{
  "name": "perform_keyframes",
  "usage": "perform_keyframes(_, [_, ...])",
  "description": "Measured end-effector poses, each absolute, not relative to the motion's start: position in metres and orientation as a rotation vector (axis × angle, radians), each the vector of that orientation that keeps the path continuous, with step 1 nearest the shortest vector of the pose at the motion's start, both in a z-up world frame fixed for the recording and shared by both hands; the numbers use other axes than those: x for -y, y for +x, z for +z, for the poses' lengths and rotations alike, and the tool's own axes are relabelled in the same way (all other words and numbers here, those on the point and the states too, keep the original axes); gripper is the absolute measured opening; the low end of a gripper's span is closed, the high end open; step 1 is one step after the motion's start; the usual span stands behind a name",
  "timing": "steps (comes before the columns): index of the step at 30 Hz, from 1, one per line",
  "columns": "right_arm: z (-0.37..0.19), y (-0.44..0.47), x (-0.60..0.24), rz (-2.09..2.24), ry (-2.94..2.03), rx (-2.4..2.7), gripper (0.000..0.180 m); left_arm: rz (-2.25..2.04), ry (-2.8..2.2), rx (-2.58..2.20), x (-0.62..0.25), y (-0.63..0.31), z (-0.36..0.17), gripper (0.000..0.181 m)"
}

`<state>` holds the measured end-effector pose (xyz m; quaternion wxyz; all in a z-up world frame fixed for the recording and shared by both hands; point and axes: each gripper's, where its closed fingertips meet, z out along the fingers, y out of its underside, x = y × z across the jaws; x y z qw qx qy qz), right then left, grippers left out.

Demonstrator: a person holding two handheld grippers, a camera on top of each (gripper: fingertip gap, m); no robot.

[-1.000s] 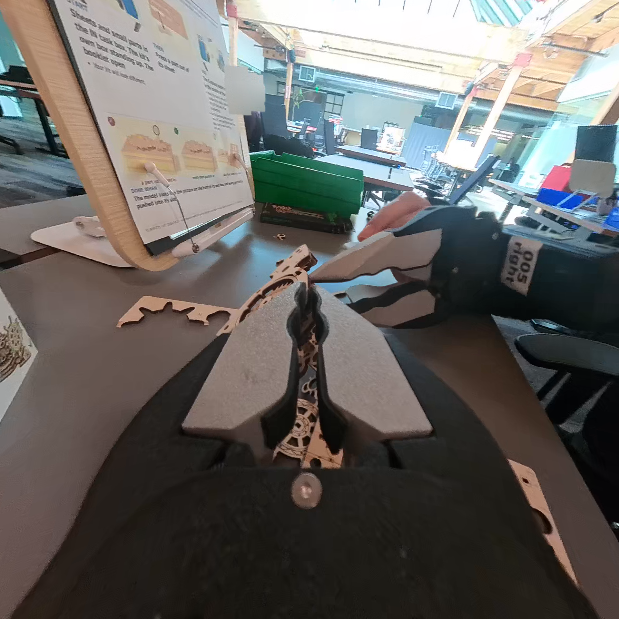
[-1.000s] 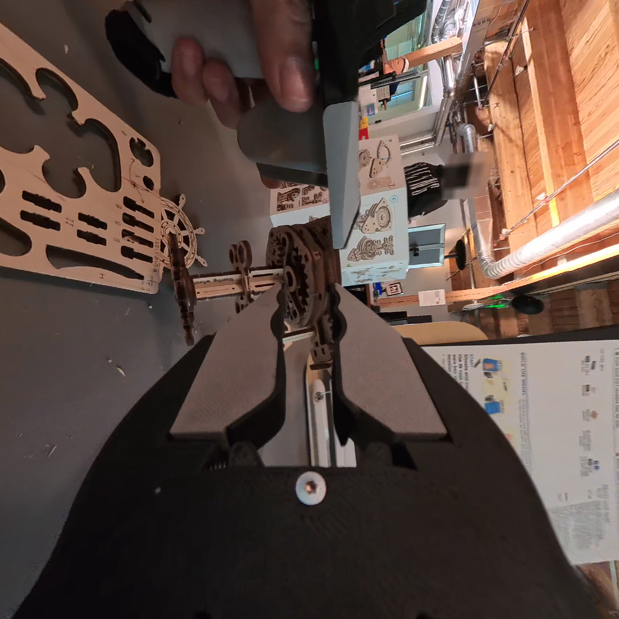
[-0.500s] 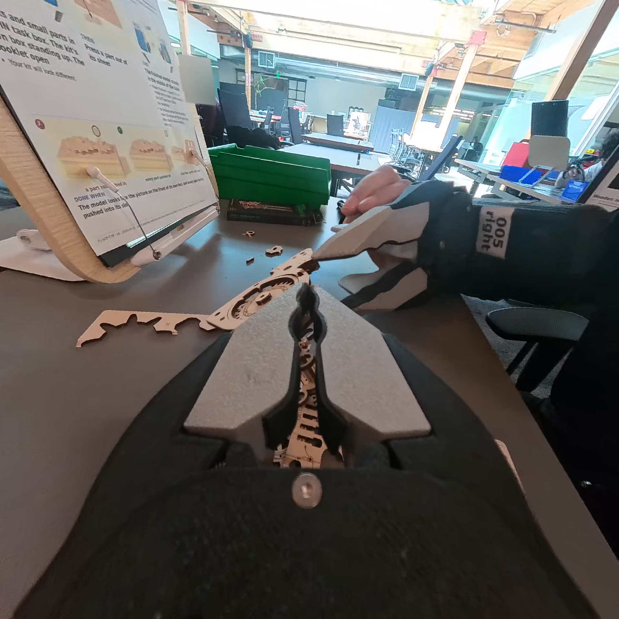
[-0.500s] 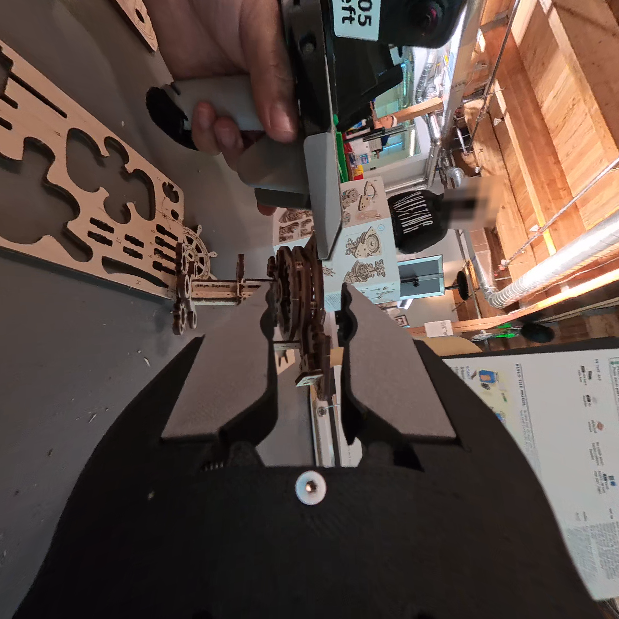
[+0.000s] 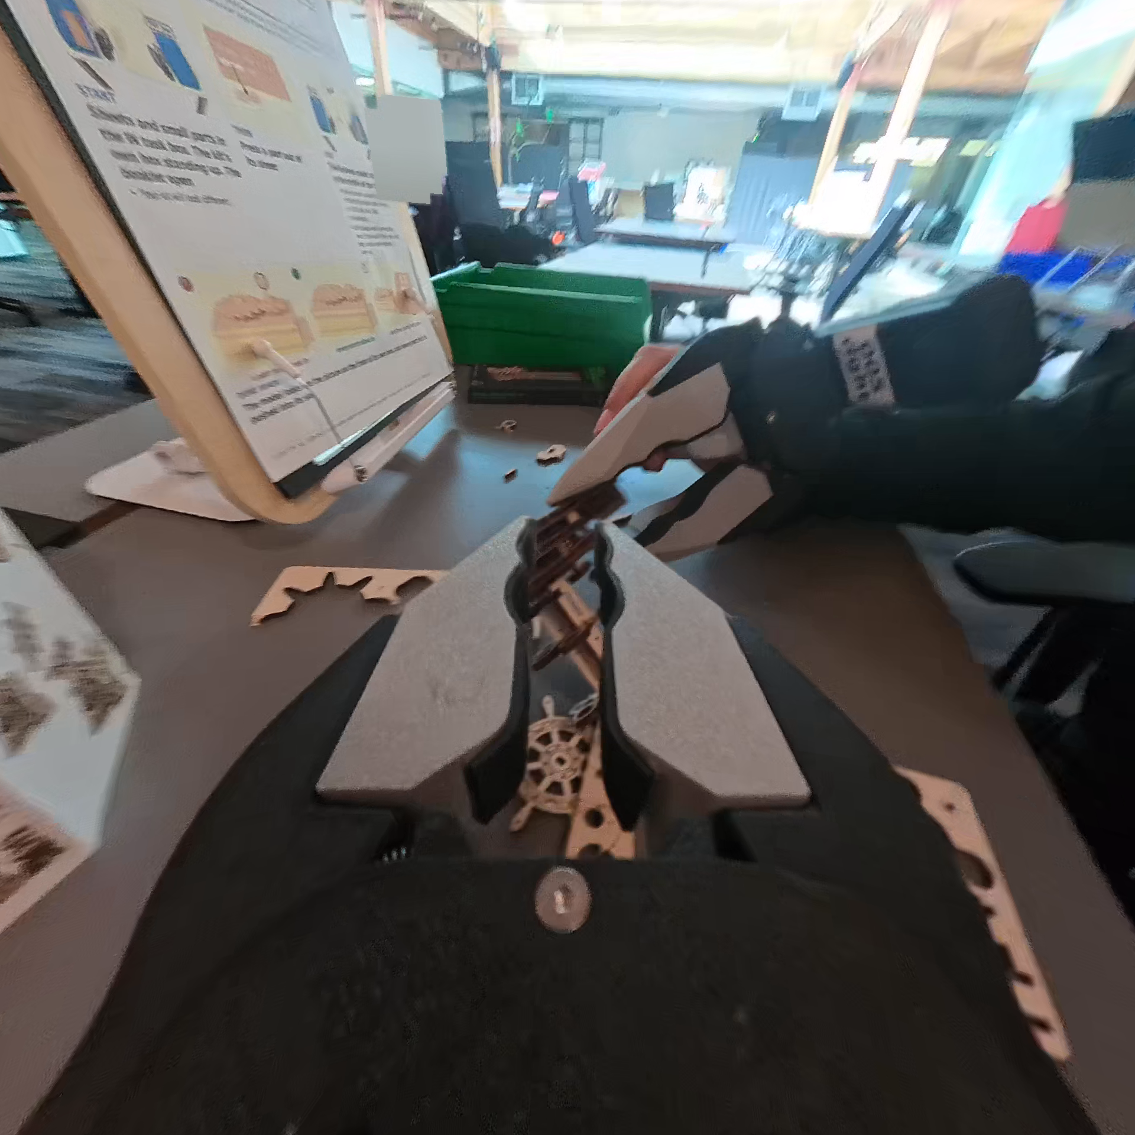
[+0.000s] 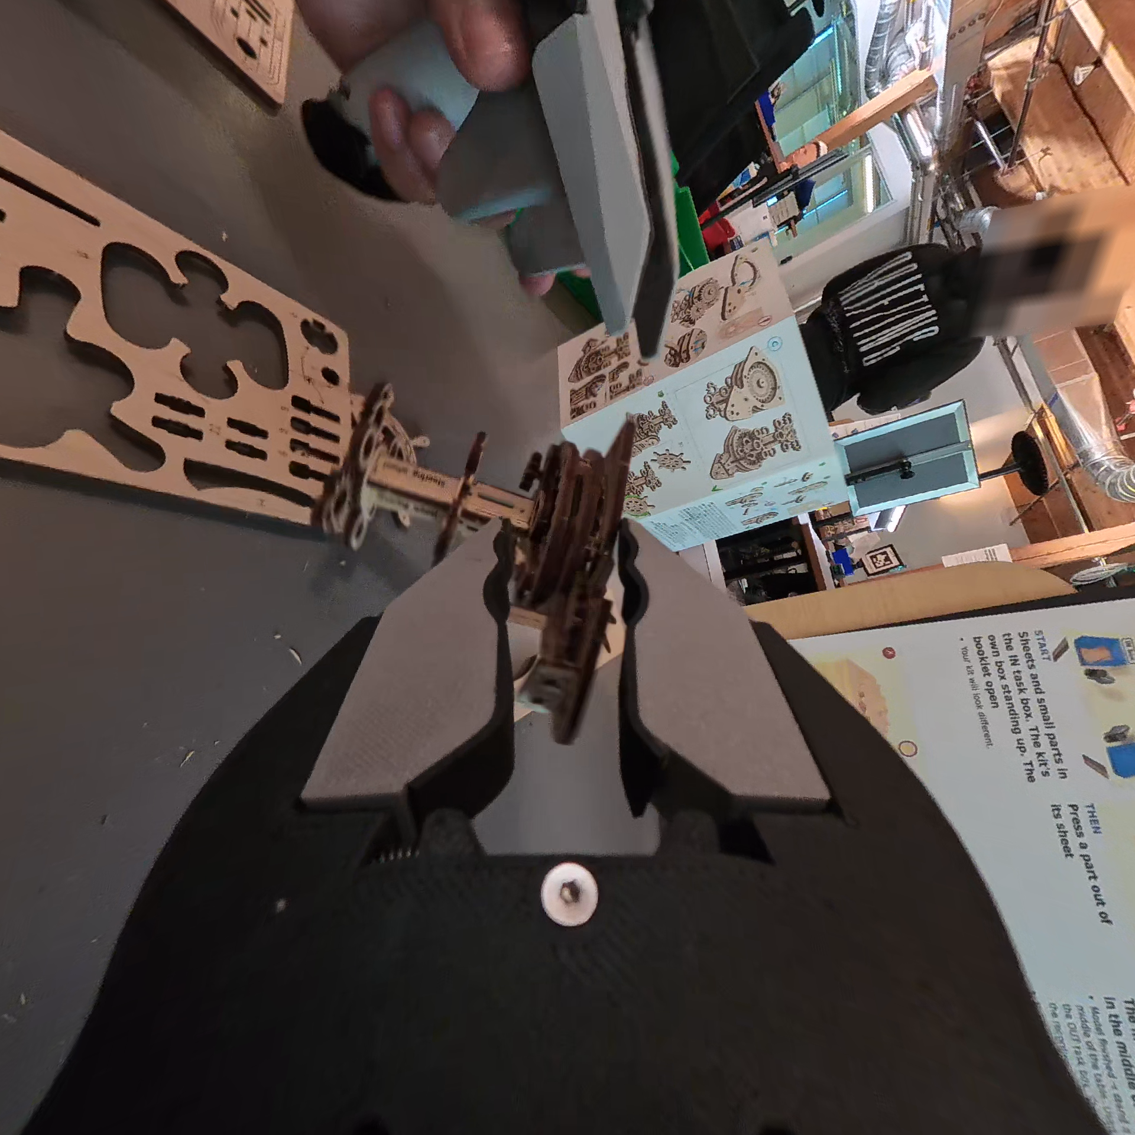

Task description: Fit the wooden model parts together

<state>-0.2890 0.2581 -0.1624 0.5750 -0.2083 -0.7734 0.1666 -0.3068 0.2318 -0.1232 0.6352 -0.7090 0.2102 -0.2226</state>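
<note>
Judged roughly midway. Already joined, at frame centre: dark-brown toothed wooden gear stack on a pale slotted axle, thin, flat-cut, with charred edges. Clamped at the gears by the right gripper. Nothing held in the parted left gripper. Mostly emptied at left: pale flat plywood sheet.

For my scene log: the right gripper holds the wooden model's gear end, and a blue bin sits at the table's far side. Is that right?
Not quite: the bin is green, not blue, as the left wrist view shows. The right gripper does hold the wooden model by its gear end.
</note>
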Motion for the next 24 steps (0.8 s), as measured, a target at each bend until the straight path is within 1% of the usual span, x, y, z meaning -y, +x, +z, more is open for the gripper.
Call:
perform_keyframes(2, [-0.164, -0.289, -0.258, 0.397, -0.485, 1.818, 0.03, -0.35, -1.665, -0.544, -0.23, -0.315, -0.13, 0.018])
perform_keyframes(6, [-0.172, -0.289, -0.26, 0.394, -0.497, 1.844, 0.024, -0.115, -1.703, -0.666, -0.234, -0.316, -0.148, 0.016])
perform_keyframes(11, [-0.184, -0.288, -0.26, 0.39, -0.491, 1.883, 0.017, -0.042, -1.788, -0.763, -0.241, -0.308, -0.181, 0.018])
perform_keyframes(14, [-0.186, -0.286, -0.262, 0.422, -0.519, 1.884, 0.02, -0.014, -1.835, -0.765, -0.243, -0.312, -0.192, 0.019])
perform_keyframes(20, [-0.172, -0.276, -0.267, 0.643, -0.692, 1.839, 0.022, -0.083, -1.859, -0.659, -0.249, -0.317, -0.192, 0.025])
perform_keyframes(24, [-0.168, -0.27, -0.273, 0.64, -0.701, 1.828, 0.026, -0.073, -1.801, -0.665, -0.256, -0.314, -0.183, 0.028])
